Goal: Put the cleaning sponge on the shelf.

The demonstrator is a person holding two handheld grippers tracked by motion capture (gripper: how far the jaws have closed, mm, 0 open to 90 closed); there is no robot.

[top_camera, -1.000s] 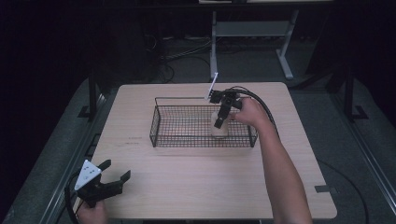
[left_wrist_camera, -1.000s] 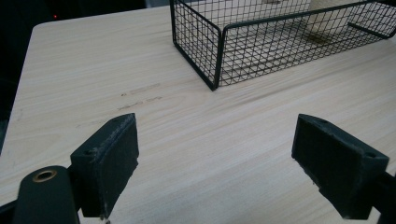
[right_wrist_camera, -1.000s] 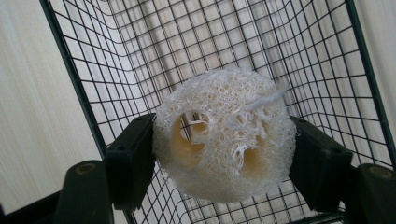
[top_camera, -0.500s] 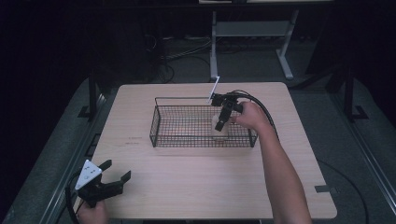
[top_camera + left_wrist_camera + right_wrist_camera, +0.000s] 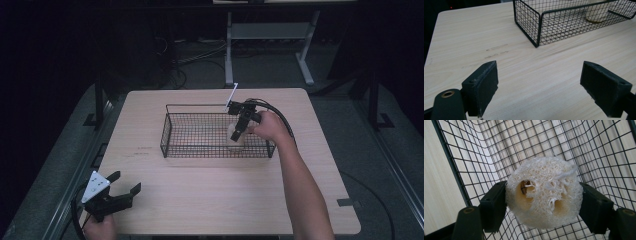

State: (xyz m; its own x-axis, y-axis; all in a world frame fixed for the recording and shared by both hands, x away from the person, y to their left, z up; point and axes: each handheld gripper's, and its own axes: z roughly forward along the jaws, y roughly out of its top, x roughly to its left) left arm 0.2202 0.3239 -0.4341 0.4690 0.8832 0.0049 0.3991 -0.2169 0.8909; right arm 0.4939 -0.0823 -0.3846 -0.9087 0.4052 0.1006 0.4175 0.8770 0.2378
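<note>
Your left gripper (image 5: 122, 192) sits at about 8 o'clock on the wooden table (image 5: 210, 200), near the front left corner, with your left hand (image 5: 99, 231) just behind it at the table's edge. Its jaws stand wide apart with nothing between them; in the left gripper view (image 5: 539, 85) only bare, pale wood lies between the two black pads, with a few faint dark marks on the tabletop at about 11 o'clock of the gap. The grey three-cornered plate (image 5: 95, 186) rides on top of it.

Moving toward the middle, the black wire basket (image 5: 170, 131) lies long side across the table, slightly beyond centre. From the left gripper view its near corner (image 5: 537, 30) shows at about 12 o'clock.

At the basket's right end, roughly 2 o'clock from the table's centre, your right gripper (image 5: 236, 136) reaches down inside the wire walls, held by your right hand (image 5: 267, 126). Its jaws are clamped on a pale loofah sponge (image 5: 544, 192), one pad pressing each side of it. The loofah (image 5: 235, 142) is inside the basket, near the right end; I cannot tell whether it touches the mesh floor. A cable (image 5: 274, 111) loops off the gripper at about 1 o'clock.
</note>
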